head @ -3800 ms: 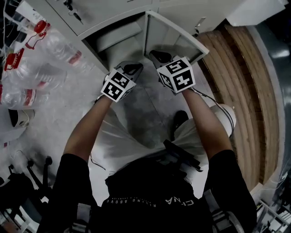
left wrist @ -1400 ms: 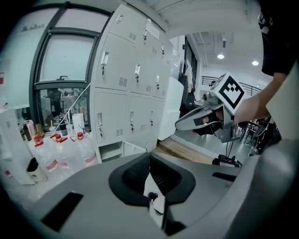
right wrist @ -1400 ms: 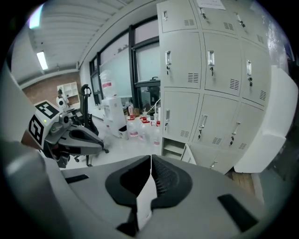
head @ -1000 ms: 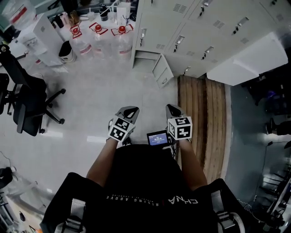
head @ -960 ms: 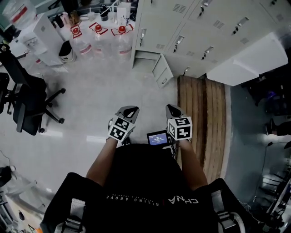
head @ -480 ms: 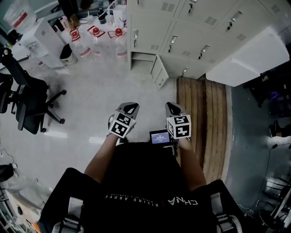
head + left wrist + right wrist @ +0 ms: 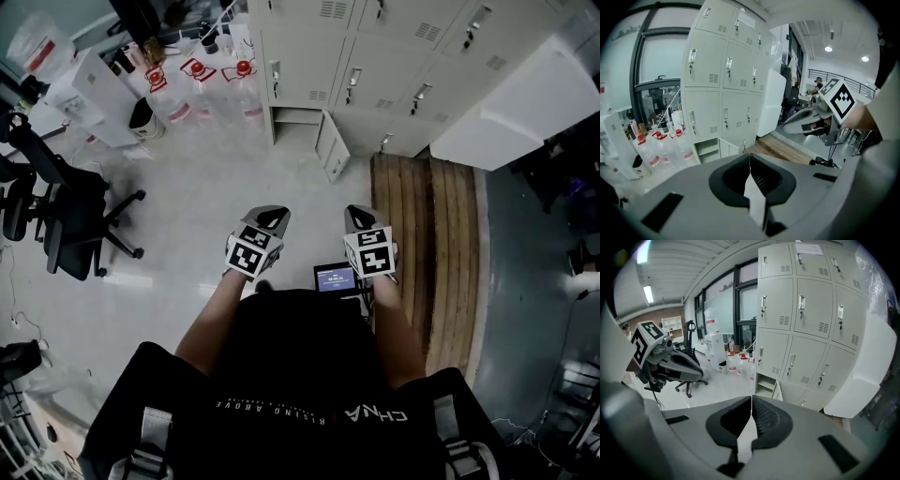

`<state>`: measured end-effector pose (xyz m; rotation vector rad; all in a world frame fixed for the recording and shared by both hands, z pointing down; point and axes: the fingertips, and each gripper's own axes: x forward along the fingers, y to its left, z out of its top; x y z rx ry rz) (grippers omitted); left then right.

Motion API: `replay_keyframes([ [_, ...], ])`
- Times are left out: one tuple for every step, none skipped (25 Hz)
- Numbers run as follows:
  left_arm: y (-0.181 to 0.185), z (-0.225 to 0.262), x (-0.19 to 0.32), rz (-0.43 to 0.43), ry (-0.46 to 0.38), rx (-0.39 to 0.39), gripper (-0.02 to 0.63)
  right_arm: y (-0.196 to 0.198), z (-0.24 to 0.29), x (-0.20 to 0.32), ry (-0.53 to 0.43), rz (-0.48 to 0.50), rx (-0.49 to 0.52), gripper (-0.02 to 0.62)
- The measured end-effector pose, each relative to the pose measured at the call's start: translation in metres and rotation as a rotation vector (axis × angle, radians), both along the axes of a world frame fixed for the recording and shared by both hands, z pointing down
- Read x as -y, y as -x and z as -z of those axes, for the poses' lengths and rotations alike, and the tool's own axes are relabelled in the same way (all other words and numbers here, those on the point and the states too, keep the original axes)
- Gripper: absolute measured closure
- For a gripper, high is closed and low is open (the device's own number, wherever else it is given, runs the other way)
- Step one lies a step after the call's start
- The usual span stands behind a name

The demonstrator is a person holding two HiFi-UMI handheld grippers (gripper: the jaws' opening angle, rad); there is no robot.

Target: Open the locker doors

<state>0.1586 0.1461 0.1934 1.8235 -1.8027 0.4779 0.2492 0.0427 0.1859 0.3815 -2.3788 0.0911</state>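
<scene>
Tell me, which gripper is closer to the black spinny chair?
Left. The left gripper is on the black chair's side, though not touching it. The right gripper is farther off, past the left one, beside the wooden boards.

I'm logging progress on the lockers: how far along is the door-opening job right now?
Done: one bottom locker door stands open. In hand: nothing; the left gripper and right gripper are shut, empty, touching nothing. Left: the other doors in view look closed.
</scene>
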Motion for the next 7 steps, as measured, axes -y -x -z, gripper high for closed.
replay_keyframes([
  [-0.0017, 0.0015, 0.0009, -0.001, -0.011, -0.016, 0.586, 0.0004, -0.0006, -0.0006, 0.003, 0.006, 0.001, 0.563],
  [-0.0032, 0.0023, 0.0013, -0.003, -0.018, -0.029, 0.586, 0.0007, -0.0013, -0.0014, 0.008, 0.010, 0.002, 0.563],
  [-0.0041, 0.0028, 0.0013, -0.005, -0.022, -0.037, 0.586, 0.0009, -0.0020, -0.0024, 0.012, 0.013, 0.001, 0.563],
  [-0.0044, 0.0033, 0.0014, -0.006, -0.025, -0.044, 0.586, 0.0012, -0.0021, -0.0032, 0.013, 0.017, 0.000, 0.563],
  [-0.0043, 0.0043, 0.0017, -0.006, -0.028, -0.049, 0.586, 0.0016, -0.0019, -0.0038, 0.011, 0.021, -0.003, 0.563],
  [-0.0040, 0.0057, 0.0024, -0.005, -0.032, -0.054, 0.586, 0.0021, -0.0013, -0.0044, 0.009, 0.026, -0.005, 0.563],
  [-0.0036, 0.0072, 0.0031, -0.003, -0.036, -0.058, 0.586, 0.0026, -0.0005, -0.0048, 0.007, 0.030, -0.007, 0.563],
])
